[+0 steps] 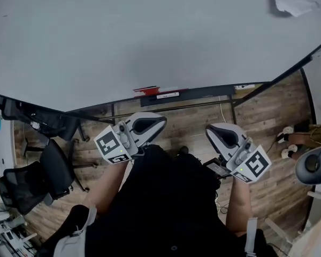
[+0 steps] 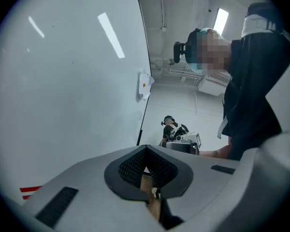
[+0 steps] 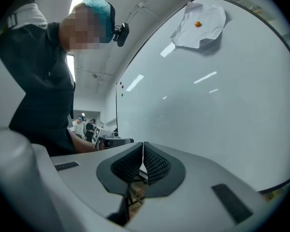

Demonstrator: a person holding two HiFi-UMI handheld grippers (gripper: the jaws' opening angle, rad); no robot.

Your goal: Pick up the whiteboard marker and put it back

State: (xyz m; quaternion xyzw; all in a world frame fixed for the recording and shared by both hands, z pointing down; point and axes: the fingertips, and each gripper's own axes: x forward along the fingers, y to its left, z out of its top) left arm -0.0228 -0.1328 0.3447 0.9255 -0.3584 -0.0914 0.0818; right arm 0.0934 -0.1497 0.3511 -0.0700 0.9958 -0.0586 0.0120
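No text can be read anywhere. A white label (image 1: 167,96) on the whiteboard tray (image 1: 203,92) is too small to make out. The left cube (image 1: 111,146) and the right cube (image 1: 253,164) bear only black-and-white square patterns, no letters.

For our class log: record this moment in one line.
left gripper shut, empty | right gripper shut, empty | red object on whiteboard tray
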